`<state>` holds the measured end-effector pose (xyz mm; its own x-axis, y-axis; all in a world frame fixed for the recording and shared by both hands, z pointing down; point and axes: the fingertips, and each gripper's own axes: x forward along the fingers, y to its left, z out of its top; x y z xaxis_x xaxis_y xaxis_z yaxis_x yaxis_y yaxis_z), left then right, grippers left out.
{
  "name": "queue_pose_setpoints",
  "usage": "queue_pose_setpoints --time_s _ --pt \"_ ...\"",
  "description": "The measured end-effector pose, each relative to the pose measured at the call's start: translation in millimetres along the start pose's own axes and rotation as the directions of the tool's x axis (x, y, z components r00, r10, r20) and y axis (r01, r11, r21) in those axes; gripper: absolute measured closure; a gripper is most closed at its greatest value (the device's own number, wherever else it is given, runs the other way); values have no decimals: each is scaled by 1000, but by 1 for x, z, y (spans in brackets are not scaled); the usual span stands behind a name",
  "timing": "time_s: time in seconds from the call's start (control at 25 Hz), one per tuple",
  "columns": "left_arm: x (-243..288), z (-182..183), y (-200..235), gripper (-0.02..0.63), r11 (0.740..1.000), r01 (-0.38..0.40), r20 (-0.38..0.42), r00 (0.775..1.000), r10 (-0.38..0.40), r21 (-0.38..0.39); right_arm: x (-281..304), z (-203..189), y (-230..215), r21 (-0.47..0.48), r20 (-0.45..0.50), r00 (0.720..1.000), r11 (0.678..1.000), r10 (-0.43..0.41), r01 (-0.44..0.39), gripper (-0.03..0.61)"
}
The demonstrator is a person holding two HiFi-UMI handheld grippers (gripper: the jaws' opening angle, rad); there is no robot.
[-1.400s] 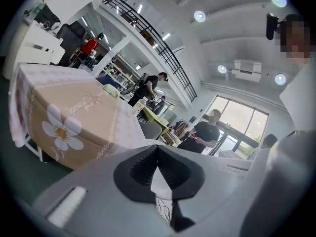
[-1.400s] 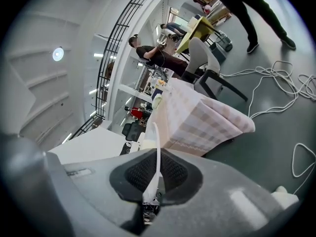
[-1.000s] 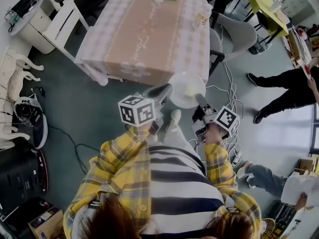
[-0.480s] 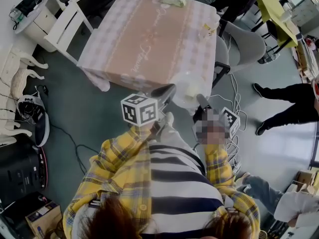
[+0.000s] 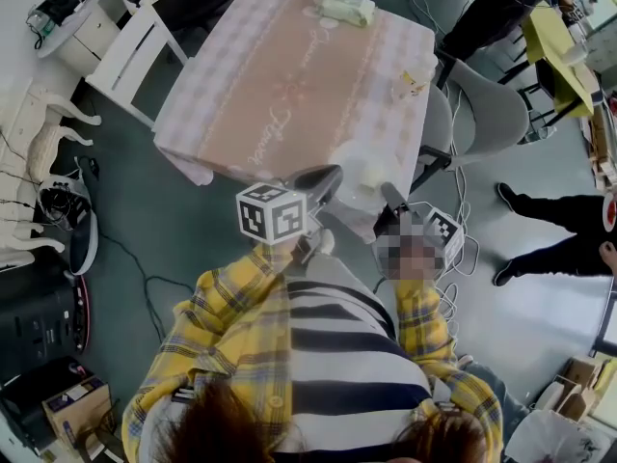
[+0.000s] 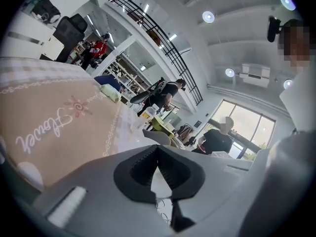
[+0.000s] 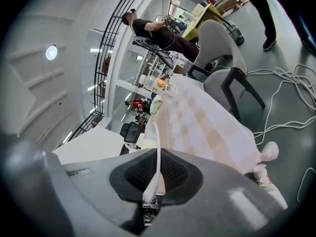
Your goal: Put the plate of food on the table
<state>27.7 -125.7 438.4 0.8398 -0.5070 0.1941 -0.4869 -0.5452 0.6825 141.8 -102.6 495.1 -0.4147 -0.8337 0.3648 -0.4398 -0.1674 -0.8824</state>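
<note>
White wooden chair [image 5: 130,41] stands at the left side of the table [image 5: 207,95], which wears a pink-and-beige checked cloth; down the cloth's plain middle band runs cursive writing [image 5: 280,128] that reads "Flower" in the left gripper view [image 6: 47,127]. A pale green packet [image 5: 347,8] lies at the far end. The left gripper [image 5: 323,177] is clamped on the left rim of the white plate [image 5: 364,174], with pale rim showing between its black pads [image 6: 136,169]. The plate, carrying pale food, hangs over the table's near right corner; I cannot tell whether it touches the cloth. The right gripper [image 5: 388,199] pinches the opposite rim, a thin white edge [image 7: 157,152] running between its closed jaws. A grey chair [image 5: 482,114] stands just right of the table, with cables [image 7: 291,98] on the floor nearby.
</note>
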Motion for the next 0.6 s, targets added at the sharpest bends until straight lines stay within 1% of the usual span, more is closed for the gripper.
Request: queue_pose_setpoints --time_s 0.6 --pt "75 28 25 617 999 -50 -16 999 50 2 61 70 -21 8 -45 999 1000 -15 15 569"
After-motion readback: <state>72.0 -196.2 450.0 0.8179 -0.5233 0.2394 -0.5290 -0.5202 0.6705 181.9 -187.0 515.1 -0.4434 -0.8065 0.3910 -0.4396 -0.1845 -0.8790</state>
